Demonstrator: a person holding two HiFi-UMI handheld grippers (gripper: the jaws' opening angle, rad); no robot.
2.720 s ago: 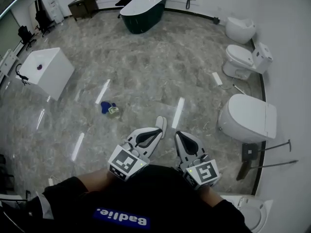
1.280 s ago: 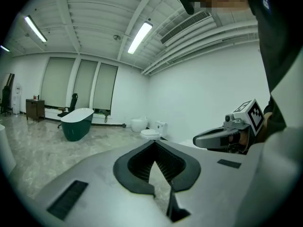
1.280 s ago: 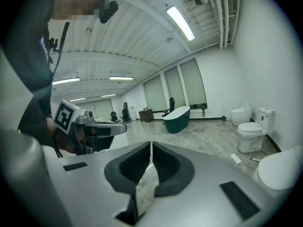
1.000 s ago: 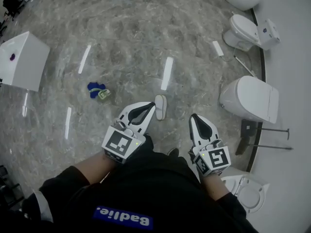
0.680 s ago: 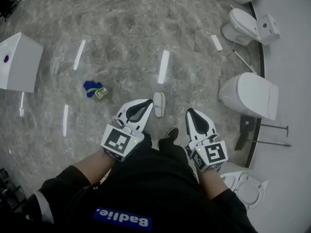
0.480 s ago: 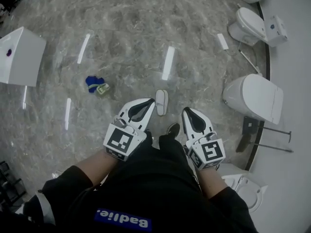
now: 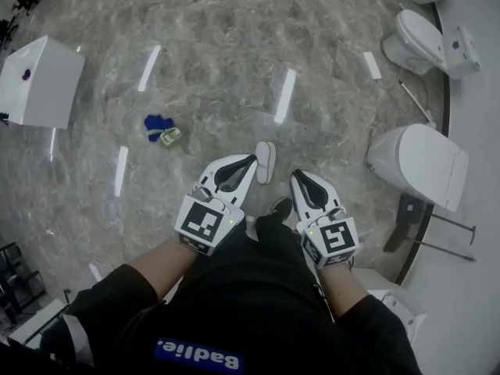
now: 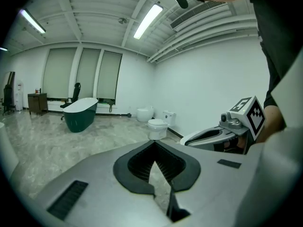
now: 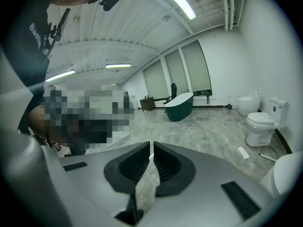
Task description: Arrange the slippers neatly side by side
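One white slipper (image 7: 265,162) lies on the grey marble floor, just ahead of me and between the two grippers. My left gripper (image 7: 251,160) hangs above the floor with its tip right beside the slipper's left edge in the head view; its jaws are shut and hold nothing (image 8: 154,144). My right gripper (image 7: 295,175) hovers a little to the right of the slipper and nearer to me, also shut and empty (image 9: 151,144). No second white slipper shows. A small blue item (image 7: 156,123) with a pale green thing (image 7: 169,137) beside it lies further left, too small to identify.
A white box (image 7: 39,80) stands at the far left. Toilets (image 7: 418,166) (image 7: 426,37) line the right wall, with a black stand (image 7: 406,225) by the nearest. My black shoe (image 7: 279,207) is below the slipper. A dark green bathtub (image 8: 80,112) stands far off.
The head view has tilted down and the bathtub has left it. The right gripper has drifted left, closer to the left one. The slipper lies where it was, and both grippers stay shut.
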